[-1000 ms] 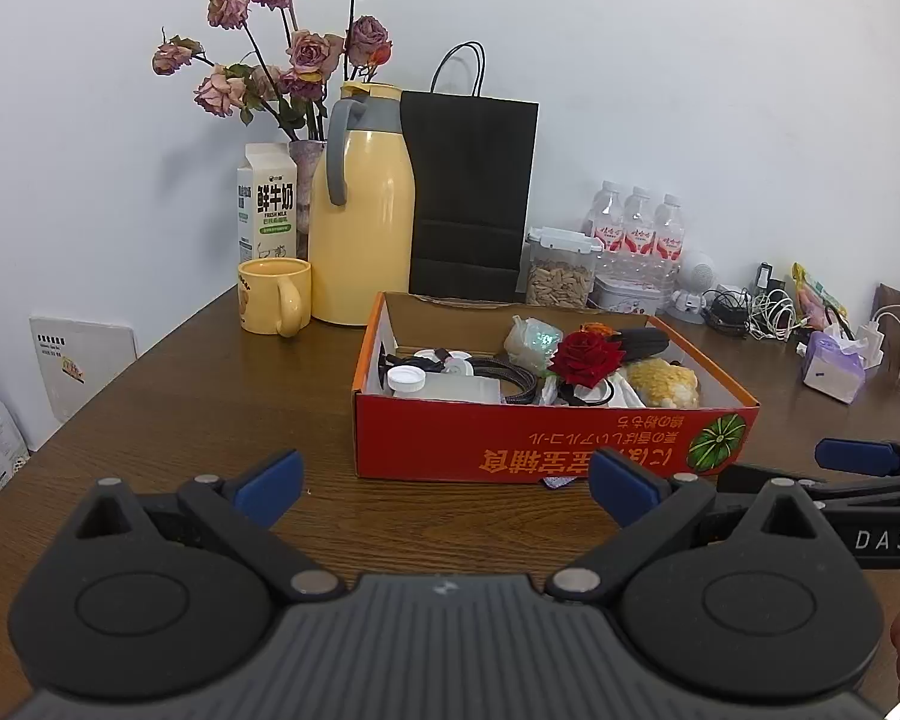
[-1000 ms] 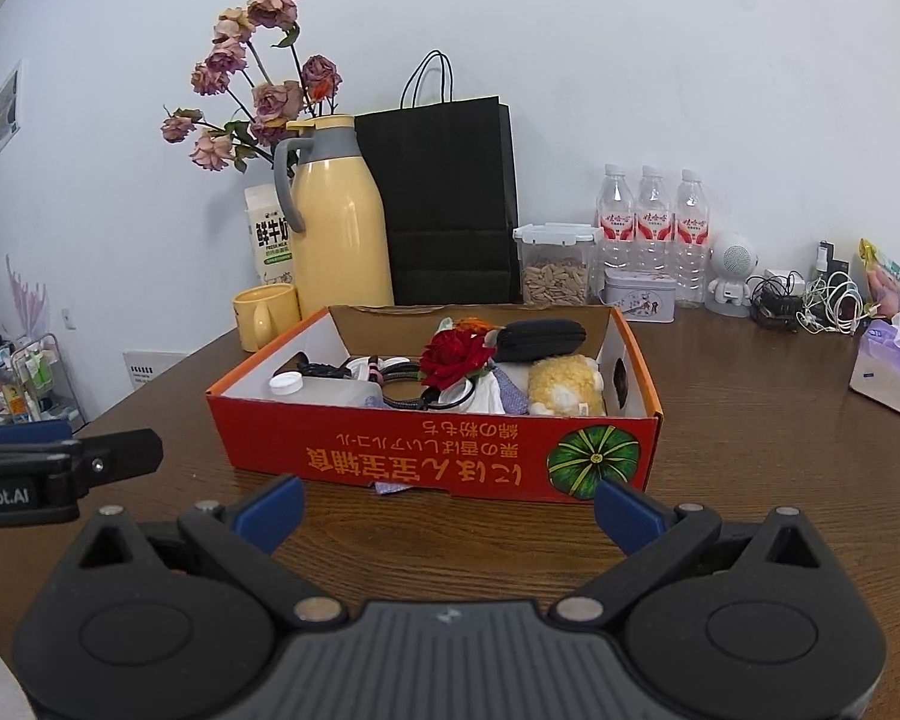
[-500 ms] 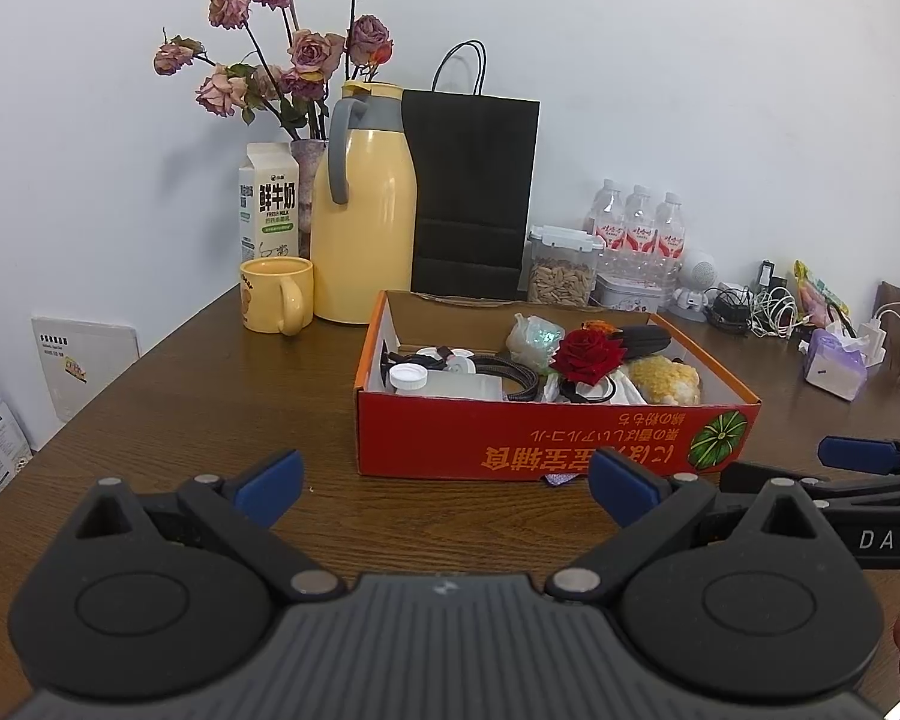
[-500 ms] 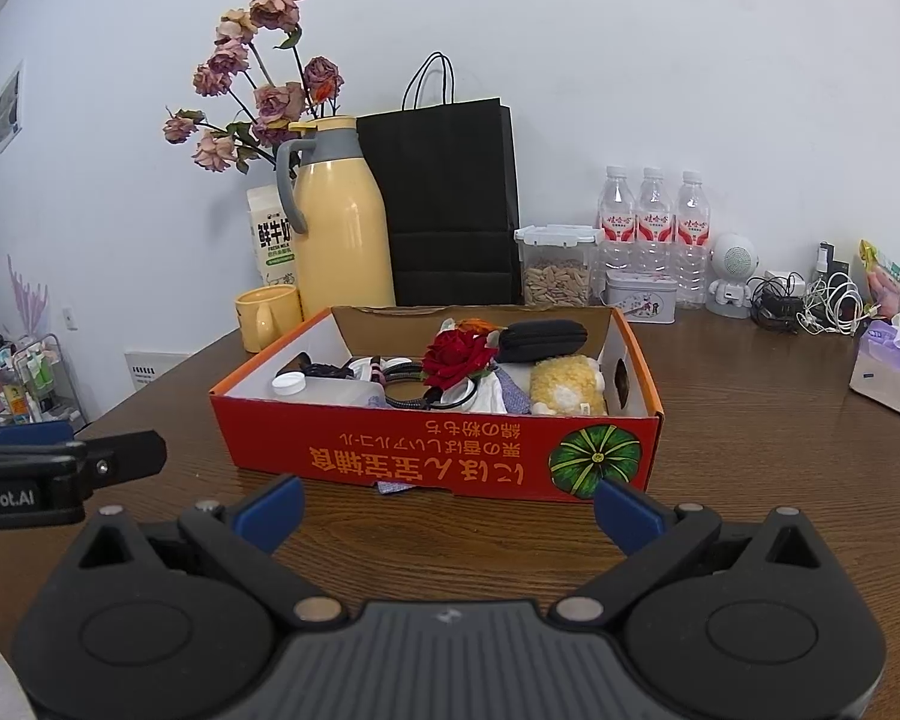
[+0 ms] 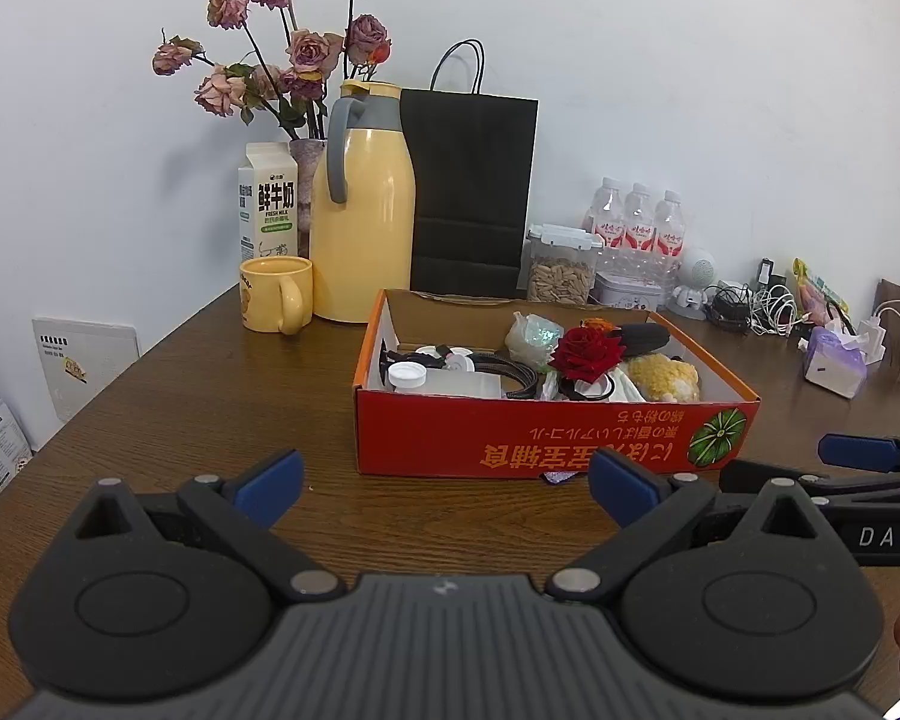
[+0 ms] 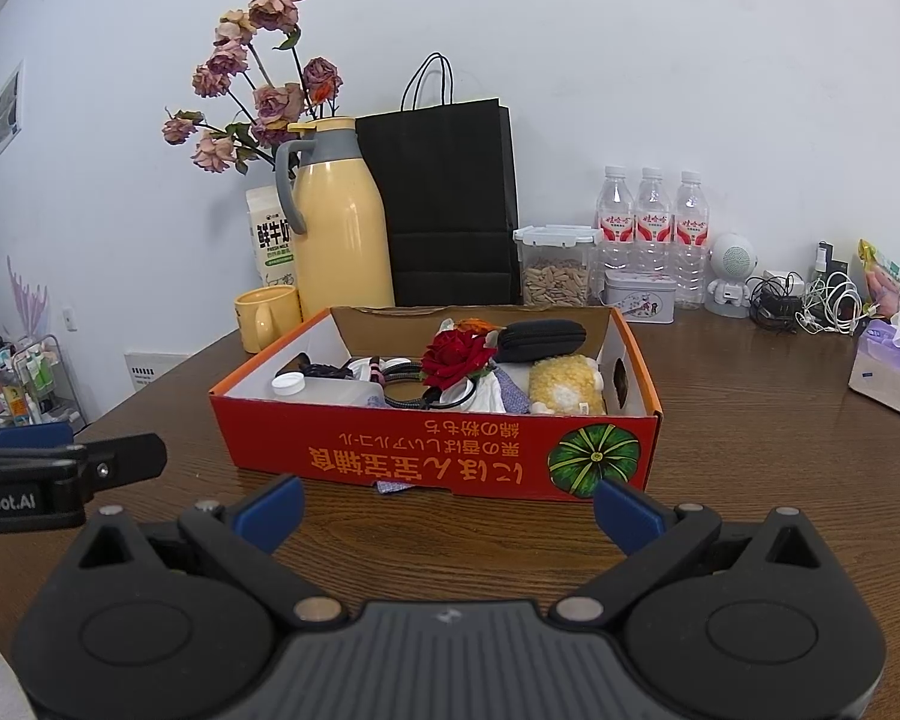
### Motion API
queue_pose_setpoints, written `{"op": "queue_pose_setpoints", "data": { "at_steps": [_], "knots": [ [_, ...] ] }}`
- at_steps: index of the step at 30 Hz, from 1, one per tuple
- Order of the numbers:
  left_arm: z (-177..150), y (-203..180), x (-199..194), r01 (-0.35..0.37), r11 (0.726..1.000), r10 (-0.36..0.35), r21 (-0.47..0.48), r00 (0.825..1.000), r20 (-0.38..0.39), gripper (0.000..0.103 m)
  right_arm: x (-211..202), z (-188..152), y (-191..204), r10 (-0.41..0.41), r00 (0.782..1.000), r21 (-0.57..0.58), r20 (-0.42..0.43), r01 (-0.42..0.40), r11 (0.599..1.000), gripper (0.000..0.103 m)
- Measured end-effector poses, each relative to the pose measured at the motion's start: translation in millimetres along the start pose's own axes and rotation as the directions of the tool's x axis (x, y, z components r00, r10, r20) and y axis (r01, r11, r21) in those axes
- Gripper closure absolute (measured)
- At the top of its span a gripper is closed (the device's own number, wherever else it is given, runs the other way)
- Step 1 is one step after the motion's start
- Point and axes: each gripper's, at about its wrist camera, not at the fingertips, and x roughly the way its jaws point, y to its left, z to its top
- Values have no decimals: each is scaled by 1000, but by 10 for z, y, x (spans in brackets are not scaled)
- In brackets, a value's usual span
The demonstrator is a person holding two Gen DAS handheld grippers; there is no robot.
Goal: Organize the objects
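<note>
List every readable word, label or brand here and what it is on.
"鲜牛奶 FRESH MILK": milk carton.
"DAS": right claw body.
"Robot.AI": left claw body.
Upside-down print on the red box: too distorted to read.
Water bottle labels, wall notice: too small.

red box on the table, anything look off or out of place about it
The red box sits with its printed text and pumpkin picture upside down toward the cameras. A small scrap pokes out from under its front edge. Nothing looks spilled or damaged.
</note>
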Motion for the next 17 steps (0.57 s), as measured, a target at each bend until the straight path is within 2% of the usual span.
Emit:
{"op": "queue_pose_setpoints", "data": {
  "at_steps": [17],
  "knots": [
    [-5, -18, 8, -7, 1000, 7, 12, 1000, 8, 0, 12, -11, -17, -2, 1000, 5, -8, 2, 1000, 0]
  ]
}}
